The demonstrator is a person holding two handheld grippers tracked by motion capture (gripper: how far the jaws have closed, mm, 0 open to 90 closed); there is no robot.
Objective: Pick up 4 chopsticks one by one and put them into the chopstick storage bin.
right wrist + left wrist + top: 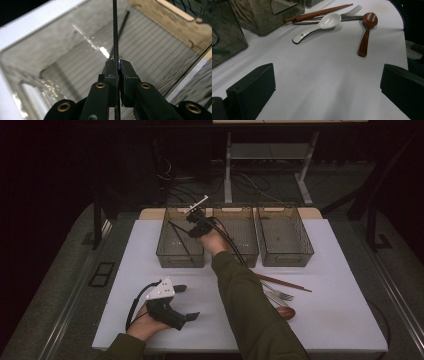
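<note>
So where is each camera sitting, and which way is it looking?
High view: above the person's side, looking forward and down on the white table and three bins; both forearms show, the left gripper and the right gripper.
Left gripper view: rides the left gripper, looking across the table at the white spoon; its open jaws show.
Right gripper view: looks down into the left bin, jaws shut on a black chopstick.
Shared: high and right gripper views both show that bin.

Three clear bins (pixel 284 236) in a far row. Two black chopsticks (pixel 115 30), two brown chopsticks (pixel 318 12), one fork (pixel 352 11), one white spoon (pixel 319 26), one brown spoon (pixel 367 30). Two grippers (pixel 170 302).
</note>
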